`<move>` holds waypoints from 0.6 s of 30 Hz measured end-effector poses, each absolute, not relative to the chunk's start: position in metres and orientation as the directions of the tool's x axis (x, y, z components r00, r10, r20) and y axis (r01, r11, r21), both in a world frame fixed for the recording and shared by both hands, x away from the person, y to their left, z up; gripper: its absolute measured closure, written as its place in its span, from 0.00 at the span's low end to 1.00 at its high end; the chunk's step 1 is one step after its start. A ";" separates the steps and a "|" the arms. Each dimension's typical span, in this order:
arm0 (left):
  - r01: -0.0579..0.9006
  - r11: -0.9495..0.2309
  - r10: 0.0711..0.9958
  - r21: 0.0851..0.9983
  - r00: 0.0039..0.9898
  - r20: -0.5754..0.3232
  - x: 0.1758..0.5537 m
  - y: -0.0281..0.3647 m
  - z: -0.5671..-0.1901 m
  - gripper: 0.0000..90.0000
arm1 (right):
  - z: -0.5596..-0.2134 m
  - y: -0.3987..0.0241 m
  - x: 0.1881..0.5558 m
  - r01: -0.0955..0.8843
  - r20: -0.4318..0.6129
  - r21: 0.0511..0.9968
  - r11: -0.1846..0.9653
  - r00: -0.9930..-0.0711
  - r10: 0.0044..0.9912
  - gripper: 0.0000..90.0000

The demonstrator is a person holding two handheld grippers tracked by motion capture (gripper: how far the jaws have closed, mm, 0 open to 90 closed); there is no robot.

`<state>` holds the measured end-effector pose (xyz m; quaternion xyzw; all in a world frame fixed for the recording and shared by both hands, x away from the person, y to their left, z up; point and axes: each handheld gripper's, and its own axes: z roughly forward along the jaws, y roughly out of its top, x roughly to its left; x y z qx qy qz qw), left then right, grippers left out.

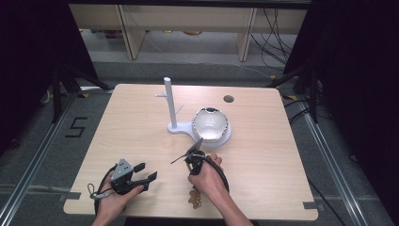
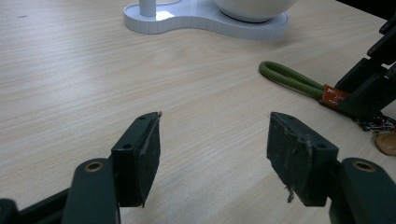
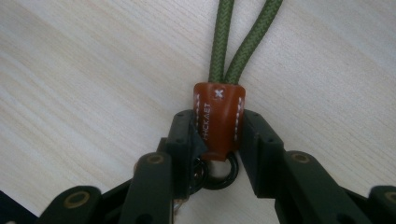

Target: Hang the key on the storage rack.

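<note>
The right hand-held gripper [image 3: 217, 135] grips the brown leather tab [image 3: 218, 119] of a green cord loop [image 3: 243, 42] on the near table [image 1: 141, 136]; the left hand-held gripper [image 2: 212, 154] stands released, to its left.

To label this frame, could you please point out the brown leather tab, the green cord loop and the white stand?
brown leather tab [image 3: 218, 120], right gripper view, stitched face.
green cord loop [image 2: 288, 77], left gripper view, mid-length.
white stand [image 1: 170, 104], high view, upright post.
</note>
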<state>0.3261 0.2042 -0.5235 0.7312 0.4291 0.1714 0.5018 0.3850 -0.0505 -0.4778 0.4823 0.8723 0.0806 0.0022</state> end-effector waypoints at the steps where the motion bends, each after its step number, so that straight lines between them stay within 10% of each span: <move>1: 0.454 -0.125 0.798 0.882 0.575 -0.183 0.326 0.204 -0.524 0.38 | -0.477 -0.052 0.385 0.837 0.084 0.136 0.530 -0.543 0.835 0.75; 18: 0.452 -0.114 0.813 0.885 0.555 -0.178 0.324 0.204 -0.523 0.38 | -0.471 -0.075 0.370 0.749 0.129 0.382 0.541 -0.623 0.771 0.76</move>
